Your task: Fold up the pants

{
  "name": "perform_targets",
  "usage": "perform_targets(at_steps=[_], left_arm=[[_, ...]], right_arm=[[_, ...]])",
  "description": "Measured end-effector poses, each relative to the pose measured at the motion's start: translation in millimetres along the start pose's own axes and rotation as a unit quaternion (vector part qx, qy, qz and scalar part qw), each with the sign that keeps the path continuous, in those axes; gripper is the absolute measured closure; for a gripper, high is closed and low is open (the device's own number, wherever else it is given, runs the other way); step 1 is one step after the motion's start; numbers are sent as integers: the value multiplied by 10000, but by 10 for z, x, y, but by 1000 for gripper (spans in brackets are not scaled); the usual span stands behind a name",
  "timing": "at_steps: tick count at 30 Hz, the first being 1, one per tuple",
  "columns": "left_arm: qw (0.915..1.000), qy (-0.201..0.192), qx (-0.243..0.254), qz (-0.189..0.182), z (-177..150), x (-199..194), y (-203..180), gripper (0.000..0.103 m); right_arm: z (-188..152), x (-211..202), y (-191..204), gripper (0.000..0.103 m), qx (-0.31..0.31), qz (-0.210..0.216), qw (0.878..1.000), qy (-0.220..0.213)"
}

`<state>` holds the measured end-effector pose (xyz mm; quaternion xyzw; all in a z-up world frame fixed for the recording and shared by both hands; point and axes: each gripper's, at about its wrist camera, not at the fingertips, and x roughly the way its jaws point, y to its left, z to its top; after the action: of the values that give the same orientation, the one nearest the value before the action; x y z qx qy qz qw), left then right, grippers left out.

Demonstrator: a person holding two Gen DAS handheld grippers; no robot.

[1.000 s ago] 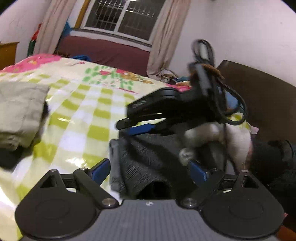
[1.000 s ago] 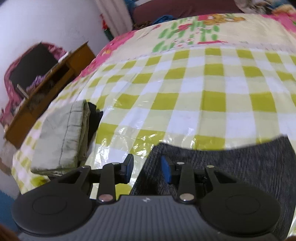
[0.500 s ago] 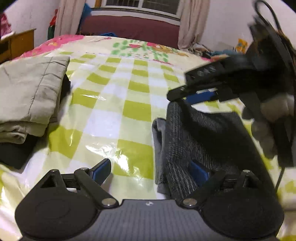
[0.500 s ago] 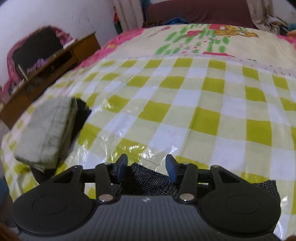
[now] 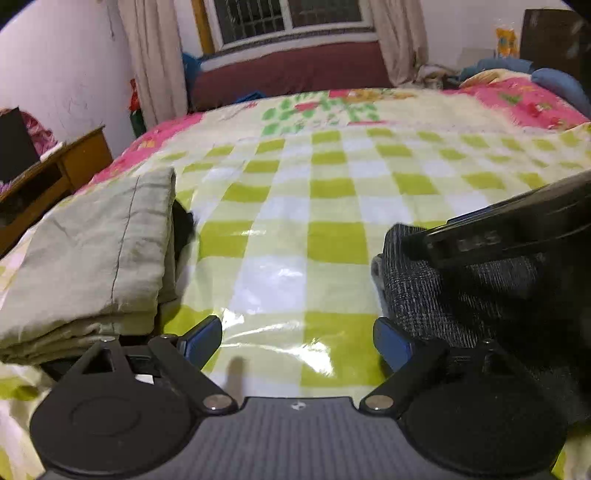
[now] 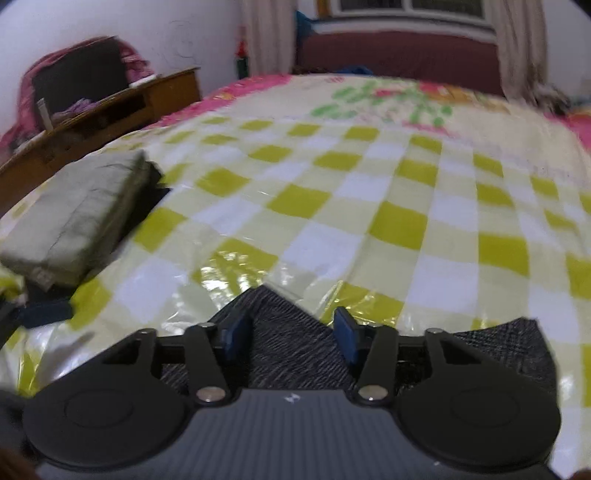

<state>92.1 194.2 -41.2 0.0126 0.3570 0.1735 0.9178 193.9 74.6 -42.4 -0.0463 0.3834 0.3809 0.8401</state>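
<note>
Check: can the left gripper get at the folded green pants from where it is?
Probably yes. The left gripper is open with nothing between its fingers, and the folded green pants lie just beside its left finger on the checked sheet. Nothing stands between them; the dark grey pants are on the other side.

The bed (image 5: 295,236) carries all items. A folded stack of clothing (image 5: 92,258) lies at its left edge. The pants (image 5: 443,295) lie at the near right, well apart from the stack. The right tongs (image 6: 290,332) stand above the pants, jaws opening, fabric between them. The left tongs (image 5: 297,341) stand between stack and pants. A wooden cabinet (image 5: 55,173) stands left of the bed; a window (image 5: 288,14) lies behind it.
</note>
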Motion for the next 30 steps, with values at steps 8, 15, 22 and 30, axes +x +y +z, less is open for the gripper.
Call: perform_targets(at_steps=[8, 15, 22, 30], left_arm=[[9974, -641, 238, -211, 68, -546, -130, 1], [9957, 147, 428, -812, -106, -221, -325, 0], [9983, 160, 279, -486, -23, -440, -223, 0], [9974, 438, 388, -418, -159, -602, -382, 0]], right_arm=[[-31, -736, -373, 49, 690, 400, 9956, -488], [-431, -639, -948, 61, 1202, -60, 9927, 2], [-582, -1354, -793, 52, 1434, 208, 9881, -506], [-1059, -1477, -493, 52, 989, 14, 9950, -97]])
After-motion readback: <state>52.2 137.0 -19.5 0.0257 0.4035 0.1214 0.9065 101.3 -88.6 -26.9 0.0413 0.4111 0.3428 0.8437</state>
